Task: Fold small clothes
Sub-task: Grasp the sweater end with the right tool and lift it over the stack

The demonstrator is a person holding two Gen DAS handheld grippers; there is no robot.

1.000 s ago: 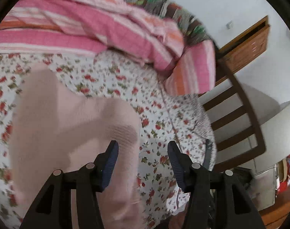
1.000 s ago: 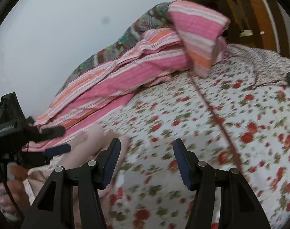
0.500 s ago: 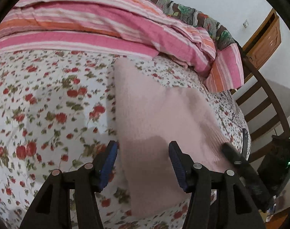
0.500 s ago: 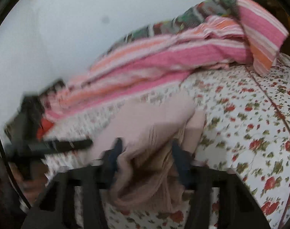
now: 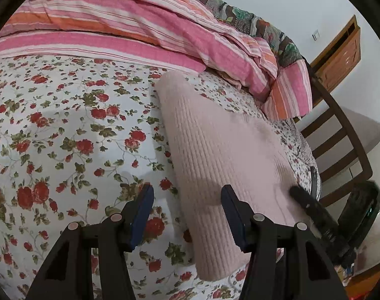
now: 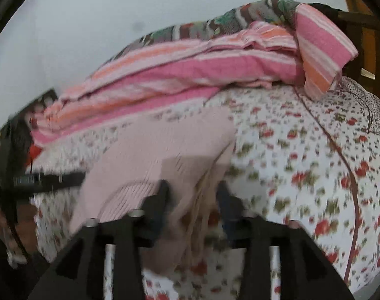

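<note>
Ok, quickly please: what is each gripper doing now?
Left gripper: open, holding nothing.
Right gripper: blurred, pink garment between its fingers; grip cannot be told.

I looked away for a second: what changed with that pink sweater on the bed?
The pink knit sweater went from bunched to spread flat on the floral sheet. The right gripper now straddles its edge. The left gripper stayed open; the striped blanket stayed put.

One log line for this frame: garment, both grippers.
garment: pink knit garment flat on floral bedsheet | left gripper: open, over garment's edge | right gripper: open, garment edge between fingers, blurred
</note>
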